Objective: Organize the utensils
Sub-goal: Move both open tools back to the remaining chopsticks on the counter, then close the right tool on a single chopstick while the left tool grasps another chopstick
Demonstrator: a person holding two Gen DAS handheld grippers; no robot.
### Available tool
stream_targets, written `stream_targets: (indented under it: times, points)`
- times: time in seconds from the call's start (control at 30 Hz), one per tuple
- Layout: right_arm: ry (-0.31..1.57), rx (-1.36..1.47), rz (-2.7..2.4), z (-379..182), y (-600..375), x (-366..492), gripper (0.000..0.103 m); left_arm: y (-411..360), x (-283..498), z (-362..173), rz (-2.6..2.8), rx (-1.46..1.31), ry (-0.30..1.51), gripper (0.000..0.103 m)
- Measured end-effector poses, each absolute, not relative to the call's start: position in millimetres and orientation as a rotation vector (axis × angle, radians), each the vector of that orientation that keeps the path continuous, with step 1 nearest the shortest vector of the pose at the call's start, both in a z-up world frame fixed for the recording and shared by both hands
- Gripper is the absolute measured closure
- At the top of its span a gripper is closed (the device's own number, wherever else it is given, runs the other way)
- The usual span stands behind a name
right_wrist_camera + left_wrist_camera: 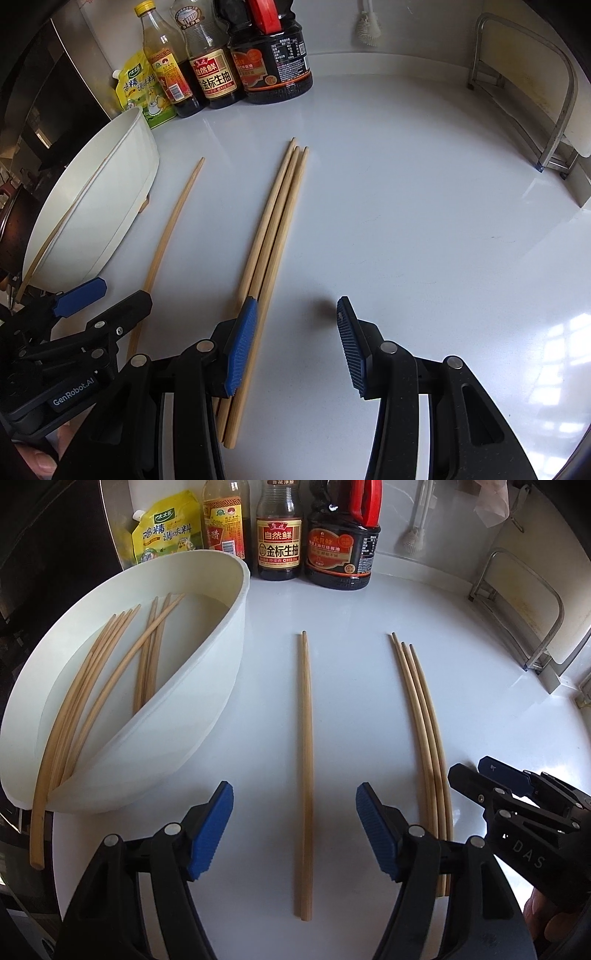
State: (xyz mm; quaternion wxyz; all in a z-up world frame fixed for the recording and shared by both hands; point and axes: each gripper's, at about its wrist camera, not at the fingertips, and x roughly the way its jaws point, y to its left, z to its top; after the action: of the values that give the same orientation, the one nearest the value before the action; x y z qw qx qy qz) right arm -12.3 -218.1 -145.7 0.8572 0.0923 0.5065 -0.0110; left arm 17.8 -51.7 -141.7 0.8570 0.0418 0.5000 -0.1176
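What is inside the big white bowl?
The big white plastic bowl holds a bunch of long wooden chopsticks, some poking over its rim. Its near wall hides their lower parts, so an exact count isn't possible.

Two wrist fisheyes, low over the white desk [351, 627], both facing the back wall.

Left view sits left, close behind the chopstick pair [304, 760]; right view sits right, close behind the three chopsticks [273, 236]. Shared: both chopstick sets, bowl [122, 173], sauce bottles [279, 546], metal rack [554, 122], each other's gripper.
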Motion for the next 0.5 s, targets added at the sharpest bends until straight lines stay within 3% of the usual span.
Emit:
stream_targets:
  times: [0.5]
  points:
    - [1.052, 0.079, -0.06, -154, -203, -15, 0.06, -49, 22, -146, -0.217, 0.086, 1.038, 0.035]
